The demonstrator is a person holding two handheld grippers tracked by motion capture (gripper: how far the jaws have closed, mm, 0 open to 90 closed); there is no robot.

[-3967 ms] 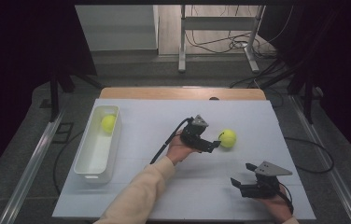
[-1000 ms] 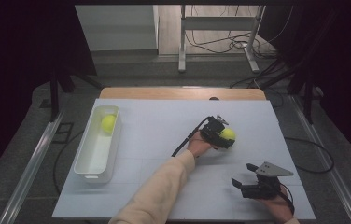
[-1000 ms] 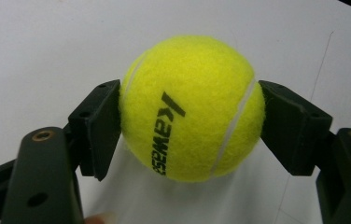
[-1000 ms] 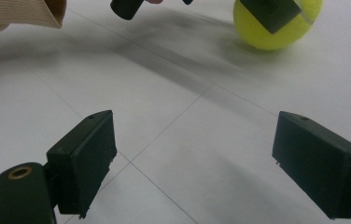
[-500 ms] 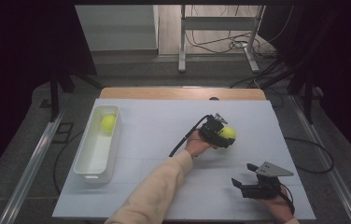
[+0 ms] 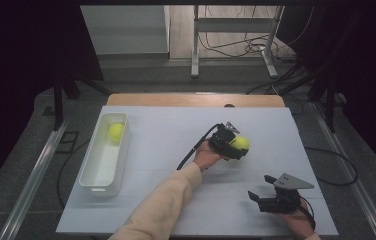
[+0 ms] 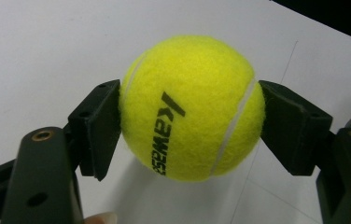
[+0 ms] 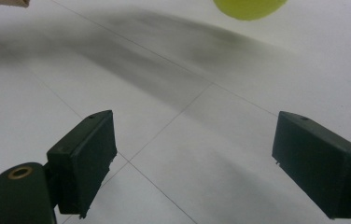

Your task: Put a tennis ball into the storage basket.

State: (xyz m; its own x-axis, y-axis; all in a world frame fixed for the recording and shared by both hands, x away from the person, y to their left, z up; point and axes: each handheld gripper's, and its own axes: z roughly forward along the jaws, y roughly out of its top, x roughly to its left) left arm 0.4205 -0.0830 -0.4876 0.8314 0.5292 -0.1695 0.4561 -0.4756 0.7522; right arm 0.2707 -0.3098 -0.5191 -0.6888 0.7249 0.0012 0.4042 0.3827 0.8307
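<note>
Left claw (image 6: 232, 145) now clamped on tennis ball (image 7: 191, 108), previously just beside.

Change 1, left claw (image 6: 232, 147): four seconds back we log it just short of the tennis ball (image 6: 239, 143), its jaws on the near-left side of it. We now log it further right across the desk (image 6: 166, 130), with the ball between its jaws, both pads touching the felt in the left gripper view.

Change 2, sleeve (image 6: 163, 202): we note it stretched further up and right than before.

Change 3, last half second: we record only a slight shift of claw and ball toward the near edge.
</note>
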